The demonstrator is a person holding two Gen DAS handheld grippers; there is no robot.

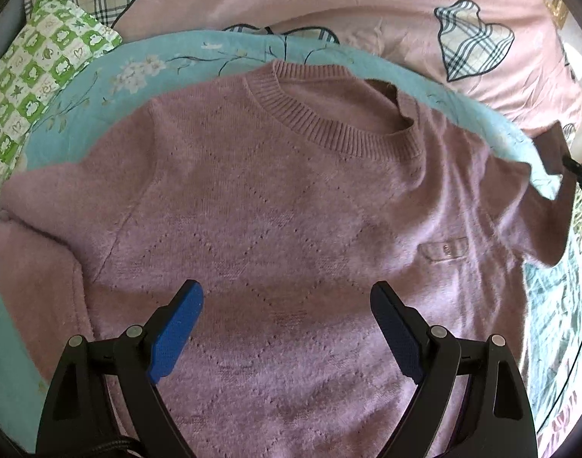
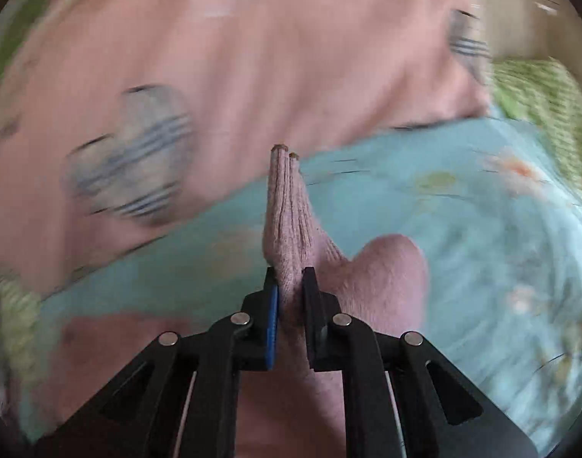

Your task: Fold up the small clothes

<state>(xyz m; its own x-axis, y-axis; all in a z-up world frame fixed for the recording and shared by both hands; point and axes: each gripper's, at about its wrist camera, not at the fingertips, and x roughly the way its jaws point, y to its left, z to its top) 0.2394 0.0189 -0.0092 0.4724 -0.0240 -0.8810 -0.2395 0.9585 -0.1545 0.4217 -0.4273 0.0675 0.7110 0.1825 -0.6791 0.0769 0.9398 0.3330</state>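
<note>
A mauve knitted sweater (image 1: 275,198) lies face up on a teal floral sheet (image 1: 100,87), neckline away from me. My left gripper (image 1: 287,301) is open and empty, hovering over the sweater's chest. The sweater's right sleeve (image 1: 535,213) is lifted off the sheet at the right edge, where the black tip of the right gripper (image 1: 581,175) shows. In the right wrist view my right gripper (image 2: 291,286) is shut on the ribbed sleeve cuff (image 2: 287,213), which sticks up between the fingers. That view is blurred.
A pink quilt with plaid heart patches (image 1: 474,45) lies beyond the sheet. A green and white checked pillow (image 1: 35,87) sits at the left. The teal sheet (image 2: 462,229) spreads to the right in the right wrist view.
</note>
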